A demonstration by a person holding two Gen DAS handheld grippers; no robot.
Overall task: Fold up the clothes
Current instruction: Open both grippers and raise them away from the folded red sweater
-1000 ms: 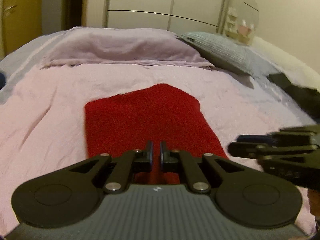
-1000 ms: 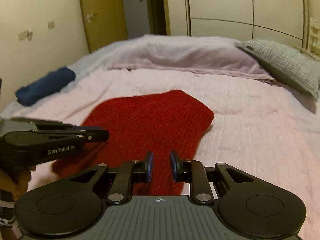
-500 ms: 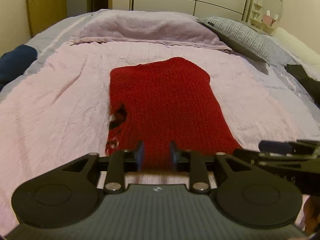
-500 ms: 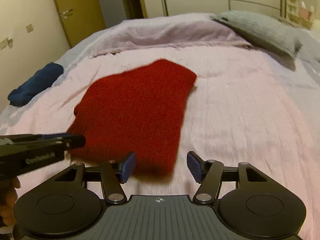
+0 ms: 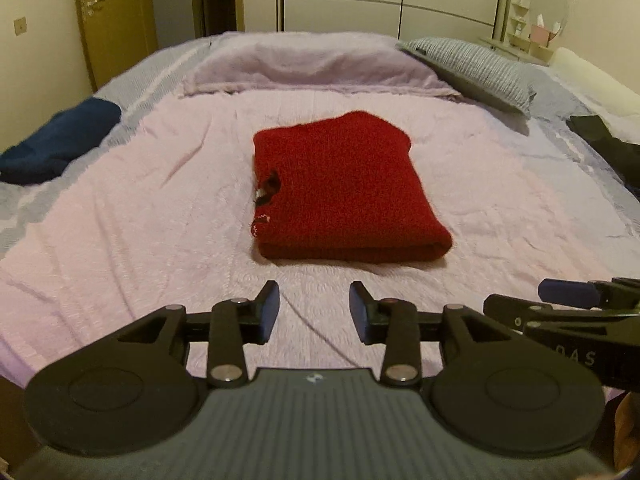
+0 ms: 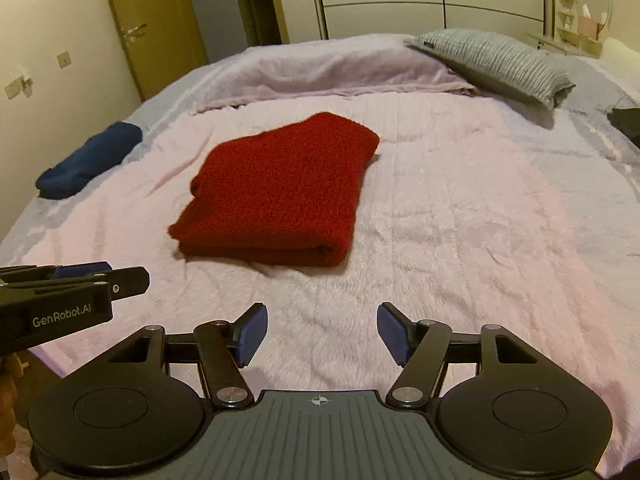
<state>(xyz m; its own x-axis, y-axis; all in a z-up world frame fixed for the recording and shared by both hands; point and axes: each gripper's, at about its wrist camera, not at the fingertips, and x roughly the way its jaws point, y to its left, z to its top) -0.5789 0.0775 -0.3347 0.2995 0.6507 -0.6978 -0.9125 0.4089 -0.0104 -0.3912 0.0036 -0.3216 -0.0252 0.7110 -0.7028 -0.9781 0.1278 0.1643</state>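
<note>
A red knitted sweater (image 5: pixel 344 188) lies folded into a thick rectangle in the middle of the pink bed cover (image 5: pixel 140 216); the right wrist view shows the sweater (image 6: pixel 280 188) left of centre. My left gripper (image 5: pixel 314 310) hangs open above the cover, a short way in front of the sweater's folded near edge, with nothing between its fingers. My right gripper (image 6: pixel 320 334) is open too, wider, and equally empty, near the bed's front edge. Each gripper appears at the side of the other's view: the right one (image 5: pixel 568 300) and the left one (image 6: pixel 100 280).
A rolled dark blue garment (image 6: pixel 92 160) lies at the bed's left edge. A lilac pillow (image 5: pixel 312 64) and a grey striped pillow (image 5: pixel 472 68) sit at the head. Something black (image 5: pixel 604 140) rests at the right edge. Wardrobes and a door stand behind.
Both grippers went from shut on the red sweater to open, let it go and drew back toward the bed's front edge. The sweater now lies folded on the cover.
</note>
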